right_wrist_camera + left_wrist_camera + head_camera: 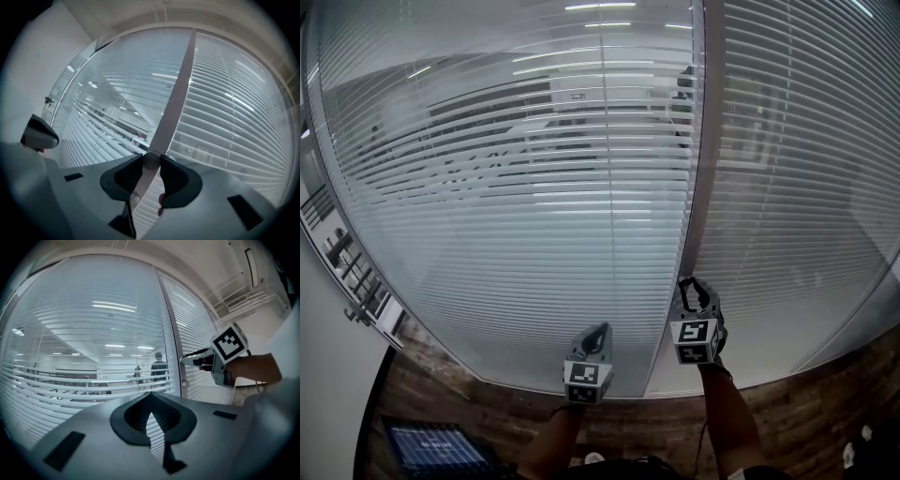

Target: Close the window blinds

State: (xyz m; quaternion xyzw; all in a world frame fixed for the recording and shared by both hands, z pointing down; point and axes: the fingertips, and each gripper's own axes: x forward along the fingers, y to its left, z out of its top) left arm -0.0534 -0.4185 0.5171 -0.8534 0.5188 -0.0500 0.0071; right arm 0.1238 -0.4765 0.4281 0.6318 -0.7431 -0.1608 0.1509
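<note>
Right tool [151, 162] clamps the small round grey knob [151, 160] on the window post [177, 93]; left tool [150, 398], jaws together, empty, faces white slatted blinds [516, 206].

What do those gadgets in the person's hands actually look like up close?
The left tongs and right tongs both have smooth grey bodies that taper to two black ribbed pads. Each carries a cube printed with black-and-white square markers. No sleeves show on the forearms.
</note>
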